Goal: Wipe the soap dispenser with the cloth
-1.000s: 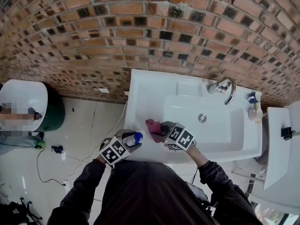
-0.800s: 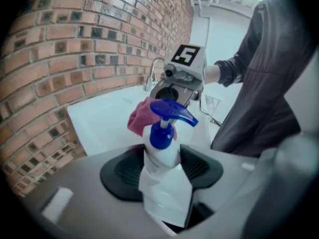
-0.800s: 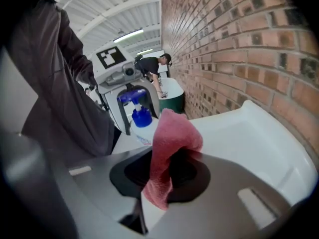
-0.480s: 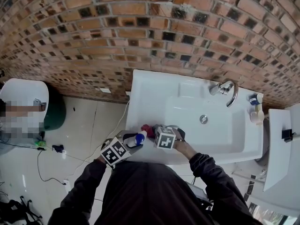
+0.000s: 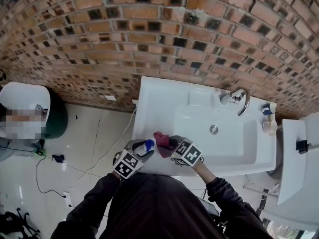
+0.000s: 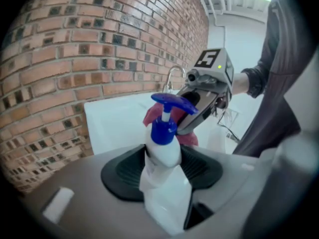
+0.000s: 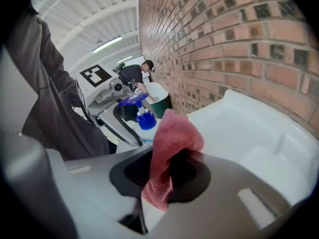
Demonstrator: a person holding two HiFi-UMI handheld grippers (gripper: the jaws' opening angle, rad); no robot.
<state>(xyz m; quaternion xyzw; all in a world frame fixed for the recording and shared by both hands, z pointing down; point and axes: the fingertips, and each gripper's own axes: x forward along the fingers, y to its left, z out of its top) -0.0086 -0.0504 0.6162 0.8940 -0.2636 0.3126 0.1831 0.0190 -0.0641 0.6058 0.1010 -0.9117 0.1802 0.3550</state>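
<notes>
The soap dispenser point(image 5: 147, 145), a white bottle with a blue pump point(image 6: 164, 128), is over the sink's front left corner. My left gripper point(image 5: 143, 149) is shut on its body point(image 6: 164, 156), the jaws closing a little tighter. My right gripper point(image 5: 171, 144) is shut on a red cloth point(image 5: 162, 139) that bunches up from between its pads point(image 7: 172, 143). The cloth sits just right of the pump head, close to it; I cannot tell whether they touch. In the right gripper view the dispenser point(image 7: 144, 118) is beyond the cloth, in the left gripper point(image 7: 124, 121).
The white sink point(image 5: 159, 98) stands against a brick wall, with a chrome faucet point(image 5: 238, 97) at the back right and a second bottle point(image 5: 269, 119) on its right corner. A dark green bin point(image 5: 59, 117) and a person are on the left; a cable lies on the floor.
The right gripper swung the cloth left against the pump half a second ago, then drew back a little to the right. The left gripper kept the bottle in place.
</notes>
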